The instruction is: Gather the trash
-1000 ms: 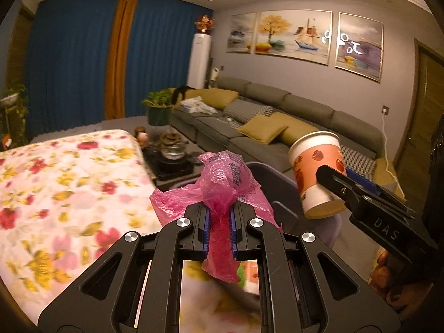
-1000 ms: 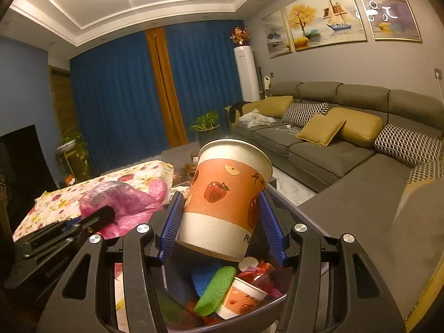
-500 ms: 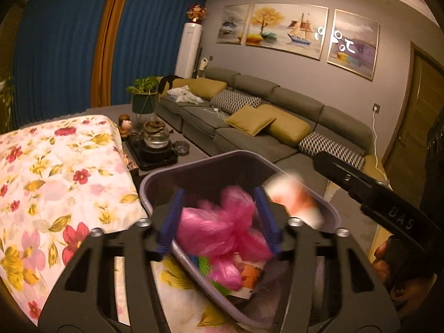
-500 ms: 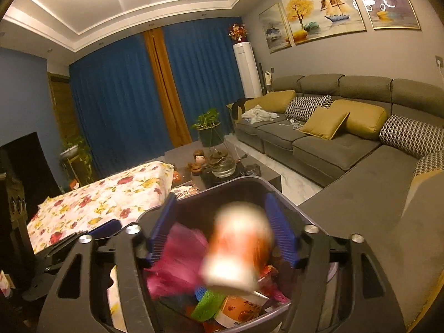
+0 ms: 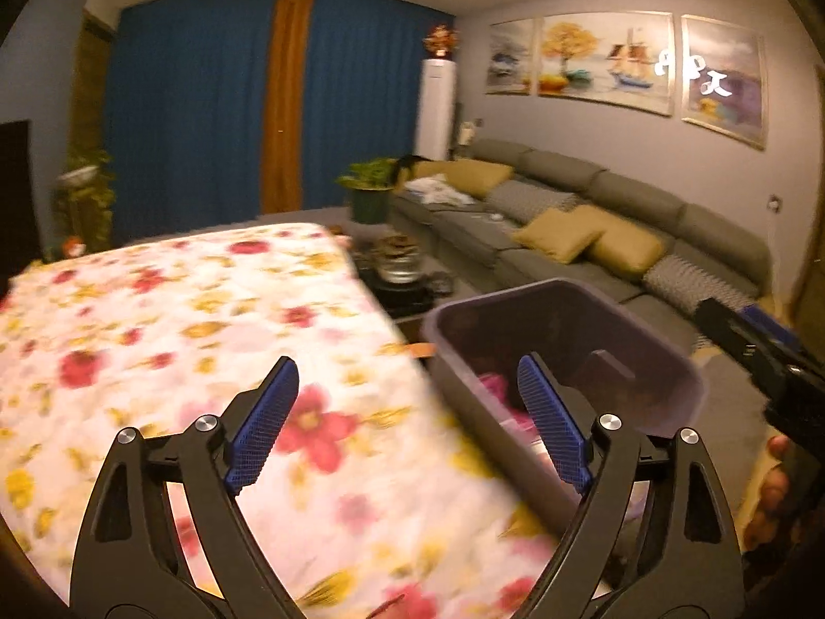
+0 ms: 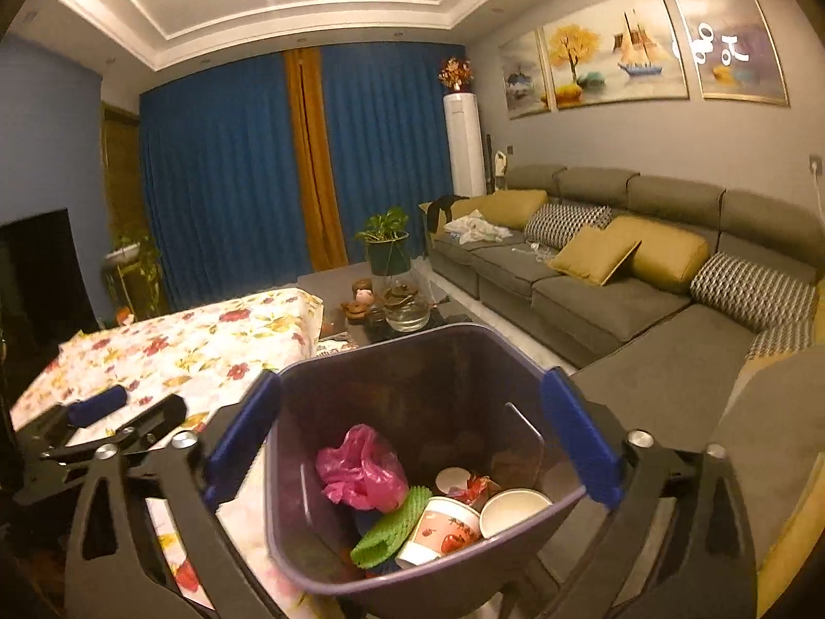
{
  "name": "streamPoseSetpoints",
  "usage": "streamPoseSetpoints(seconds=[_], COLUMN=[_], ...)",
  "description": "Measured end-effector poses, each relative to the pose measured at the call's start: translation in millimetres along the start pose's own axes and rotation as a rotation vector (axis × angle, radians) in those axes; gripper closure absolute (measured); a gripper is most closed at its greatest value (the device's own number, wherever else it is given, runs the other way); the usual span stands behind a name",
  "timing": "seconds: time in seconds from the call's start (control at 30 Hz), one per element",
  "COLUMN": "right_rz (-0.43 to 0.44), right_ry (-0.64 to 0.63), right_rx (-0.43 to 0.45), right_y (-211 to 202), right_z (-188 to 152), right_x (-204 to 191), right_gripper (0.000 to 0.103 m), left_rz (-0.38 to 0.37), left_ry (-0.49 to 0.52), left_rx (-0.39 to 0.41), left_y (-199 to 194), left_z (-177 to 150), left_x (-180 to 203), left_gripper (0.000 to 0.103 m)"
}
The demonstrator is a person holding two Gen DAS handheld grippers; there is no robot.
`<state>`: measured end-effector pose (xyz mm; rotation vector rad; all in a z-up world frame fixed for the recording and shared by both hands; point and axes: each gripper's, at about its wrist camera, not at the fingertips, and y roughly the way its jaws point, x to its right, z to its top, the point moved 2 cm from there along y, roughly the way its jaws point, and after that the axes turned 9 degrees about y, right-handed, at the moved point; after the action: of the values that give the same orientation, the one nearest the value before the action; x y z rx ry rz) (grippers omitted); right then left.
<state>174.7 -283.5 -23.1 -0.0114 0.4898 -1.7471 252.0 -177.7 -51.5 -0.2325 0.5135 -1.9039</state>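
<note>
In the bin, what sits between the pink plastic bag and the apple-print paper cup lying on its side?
A green ridged pad lies between the pink bag and the apple-print cup, touching both, in the right wrist view; the left wrist view hides it behind the bin wall.

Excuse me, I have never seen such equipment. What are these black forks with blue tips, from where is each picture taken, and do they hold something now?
There is no robot here. A person carries one hand-held gripper in each hand, and a small wide-angle camera on each looks forward along its two fingers.

In the left wrist picture, the left gripper is above a table with a flowered cloth; the picture is blurred. In the right wrist picture, the right gripper is above a purple bin, which stands beside that table.

Both grippers are open and hold nothing; their jaws have just been opening. The trash lies inside the bin: a pink plastic bag, a green sponge-like piece, and paper cups, one printed with red fruit. A grey sofa stands behind.
</note>
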Motion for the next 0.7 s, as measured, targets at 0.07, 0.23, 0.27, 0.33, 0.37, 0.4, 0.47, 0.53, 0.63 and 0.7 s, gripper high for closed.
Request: streamPoseSetpoints(seconds=[0.07, 0.23, 0.27, 0.33, 0.37, 0.4, 0.47, 0.53, 0.63, 0.7], right_rz=[0.000, -0.008, -0.006, -0.002, -0.012, -0.022, -0.030, -0.034, -0.037, -0.031], right_ry=[-0.019, -0.059, -0.058, -0.055, -0.061, -0.072, -0.091, -0.100, -0.108, -0.104], right_rx=[0.007, 0.001, -0.002, -0.007, -0.007, -0.003, 0.003, 0.011, 0.022, 0.020], right_y=[-7, -22, -25, -31, -35, -40, -51, -58, -74, -81], right_z=[-7, -19, -21, -24, -27, -29, -35, -39, -48, -52], right_x=[-8, -32, -35, -42, -47, -53, -64, -71, -83, -88], right_gripper=[0.006, 0.006, 0.006, 0.006, 0.006, 0.006, 0.006, 0.006, 0.006, 0.006], left_rz=[0.026, 0.090, 0.097, 0.121, 0.135, 0.140, 0.148, 0.161, 0.156, 0.155], left_ry=[-0.003, -0.013, -0.016, -0.018, -0.019, -0.021, -0.021, -0.016, -0.020, -0.024], left_rx=[-0.014, -0.040, -0.043, -0.043, -0.038, -0.033, -0.020, -0.004, 0.012, 0.020], left_y=[-10, -37, -43, -56, -64, -72, -85, -101, -120, -132], left_z=[-6, -25, -29, -35, -38, -40, -45, -48, -54, -57], left_x=[-9, -32, -35, -41, -44, -47, -52, -54, -56, -59], left_gripper=[0.018, 0.018, 0.018, 0.018, 0.018, 0.018, 0.018, 0.018, 0.018, 0.018])
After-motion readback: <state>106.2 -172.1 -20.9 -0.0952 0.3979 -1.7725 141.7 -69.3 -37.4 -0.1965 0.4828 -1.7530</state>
